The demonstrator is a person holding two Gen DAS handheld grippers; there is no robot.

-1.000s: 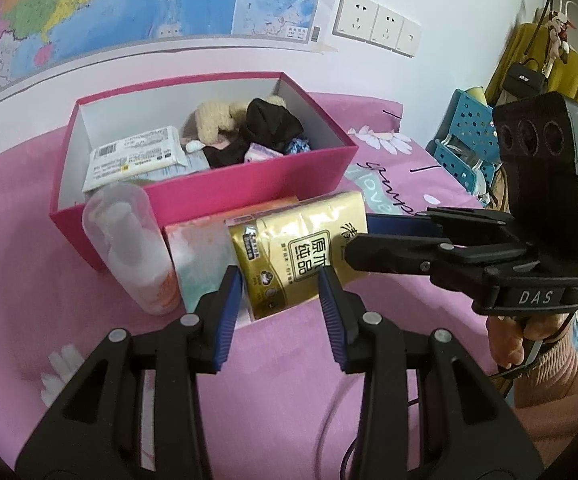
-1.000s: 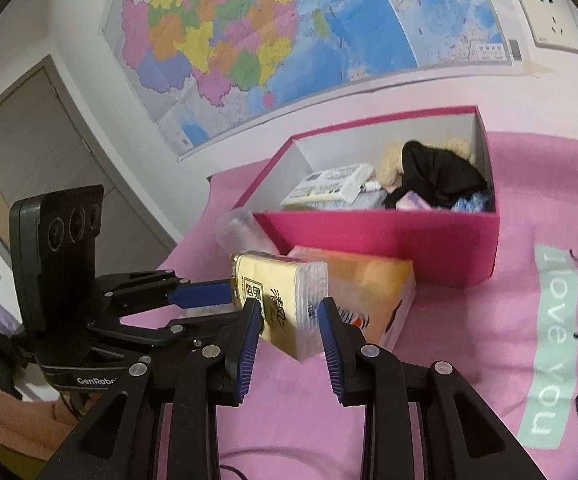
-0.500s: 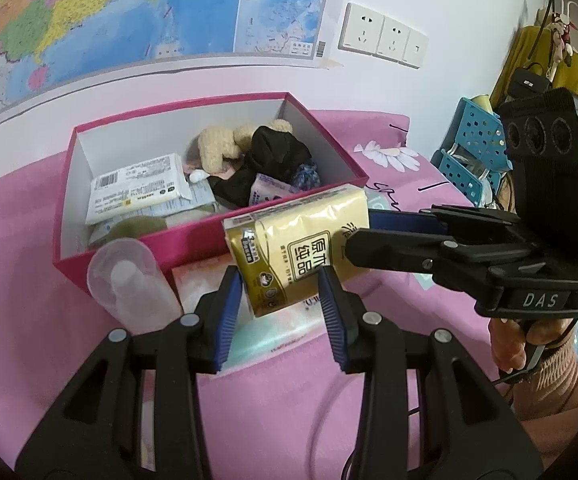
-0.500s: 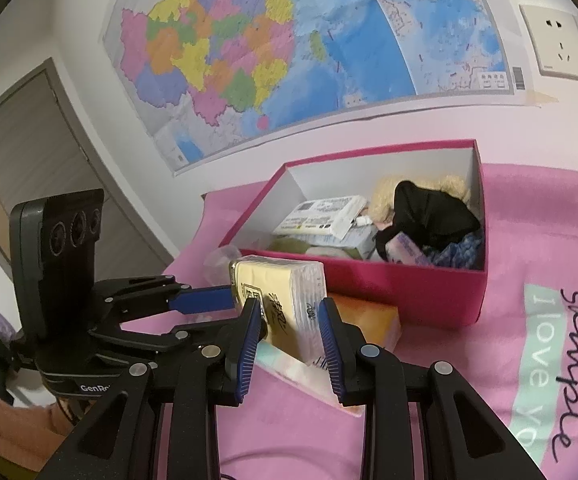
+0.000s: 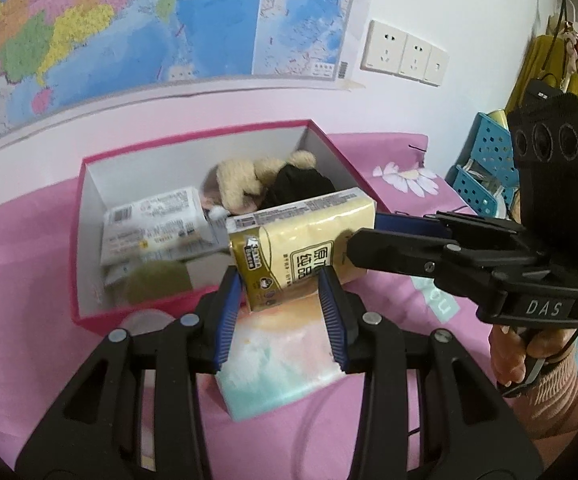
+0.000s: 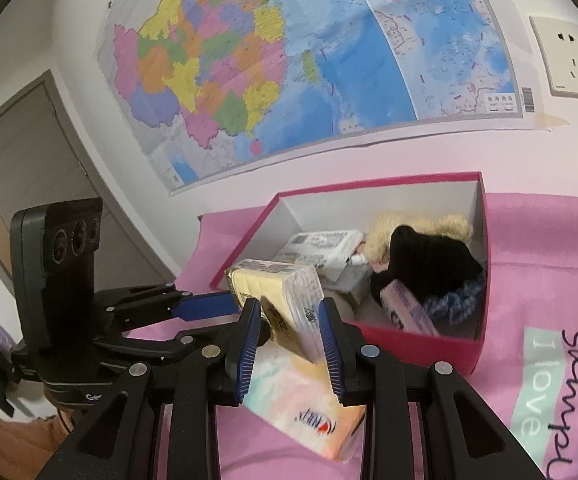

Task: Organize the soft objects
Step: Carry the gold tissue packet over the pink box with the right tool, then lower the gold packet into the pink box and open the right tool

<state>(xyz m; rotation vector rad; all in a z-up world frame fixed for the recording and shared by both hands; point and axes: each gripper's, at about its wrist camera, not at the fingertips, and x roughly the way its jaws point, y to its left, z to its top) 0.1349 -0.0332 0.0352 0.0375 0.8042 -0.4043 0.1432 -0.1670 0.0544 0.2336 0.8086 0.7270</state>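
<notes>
A yellow tissue pack (image 5: 301, 248) is held in the air by both grippers, just in front of and above the near wall of the pink box (image 5: 89, 312). My left gripper (image 5: 281, 300) is shut on its near end. My right gripper (image 6: 289, 316) is shut on its other end (image 6: 285, 296). The box (image 6: 485, 240) holds a white wipes pack (image 5: 157, 220), a beige plush toy (image 5: 241, 180), black cloth (image 5: 301, 184) and a green item (image 5: 157, 280). A pastel tissue pack (image 5: 281, 360) lies on the pink bedding below, and shows in the right wrist view (image 6: 309, 408).
A clear plastic bottle (image 5: 145, 318) lies by the box's near left corner. A wall with a map (image 5: 129, 20) and sockets (image 5: 405, 56) stands behind the box. Blue baskets (image 5: 485, 168) sit at the right. The pink sheet (image 6: 549, 380) has printed letters.
Both grippers have lifted the yellow tissue pack off the pastel pack and carried it up and toward the box. The box interior now shows more fully.
</notes>
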